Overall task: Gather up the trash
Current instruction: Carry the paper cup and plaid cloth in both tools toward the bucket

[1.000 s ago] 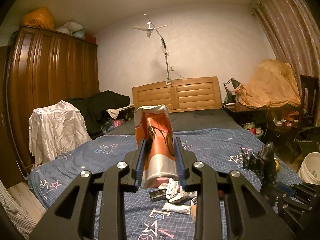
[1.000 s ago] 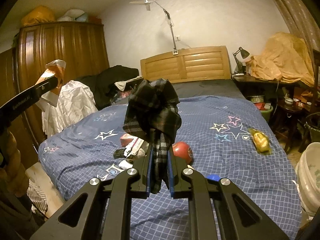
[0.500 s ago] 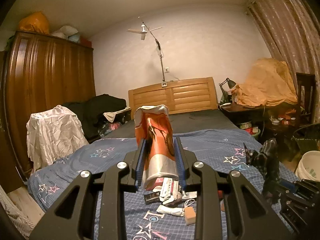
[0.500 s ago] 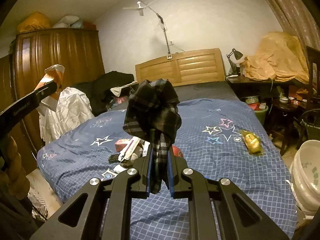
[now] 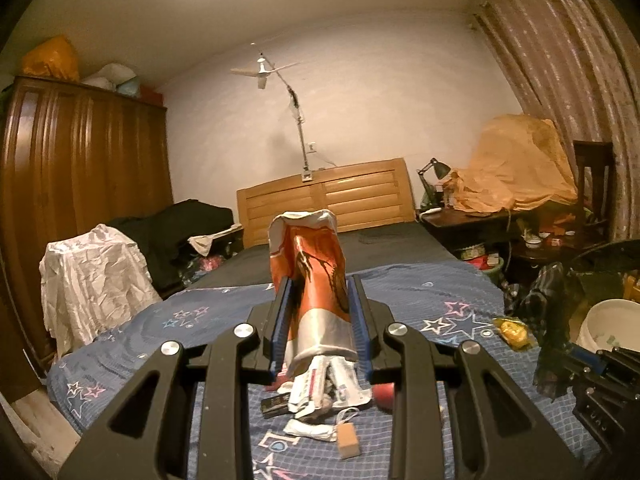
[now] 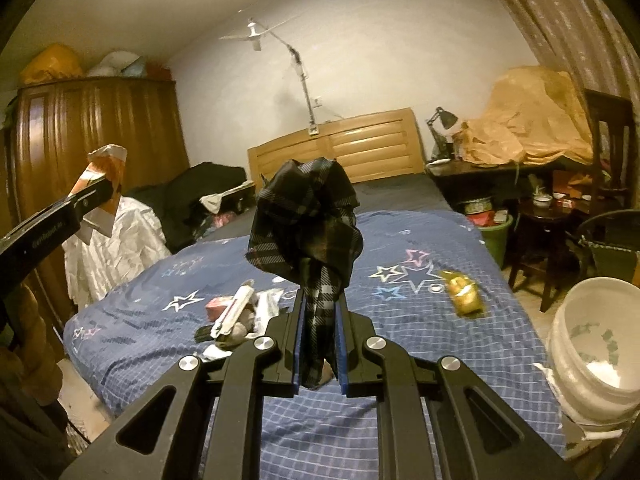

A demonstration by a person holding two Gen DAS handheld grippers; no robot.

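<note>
Two grippers are loaded at once. The left gripper (image 5: 320,320) has its jaws closed part-way on an orange snack wrapper (image 5: 316,280), which stands upright between the blue pads with its crumpled top above the fingertips and its silver end hanging below. The right gripper (image 6: 320,320) is clamped tight on a bunched dark plaid cloth (image 6: 308,220), whose bulk blooms above the fingertips while a narrow tail drops between the pads.

What the coming move probably turns on is the white bucket (image 6: 596,344), seemingly the place for the trash. It stands on the floor off the bed's edge, low and to the right of the right gripper, mouth up. From the left gripper it lies further off to the right (image 5: 612,320), beyond the right gripper's load, so the right hand is plainly the nearer one.

More trash lies on the blue star-patterned bedspread (image 6: 400,240): a pile of wrappers and small boxes (image 5: 320,392) just below and ahead of the left gripper, and a yellow packet (image 6: 464,292) ahead and right of the right gripper, between it and the bucket.
</note>
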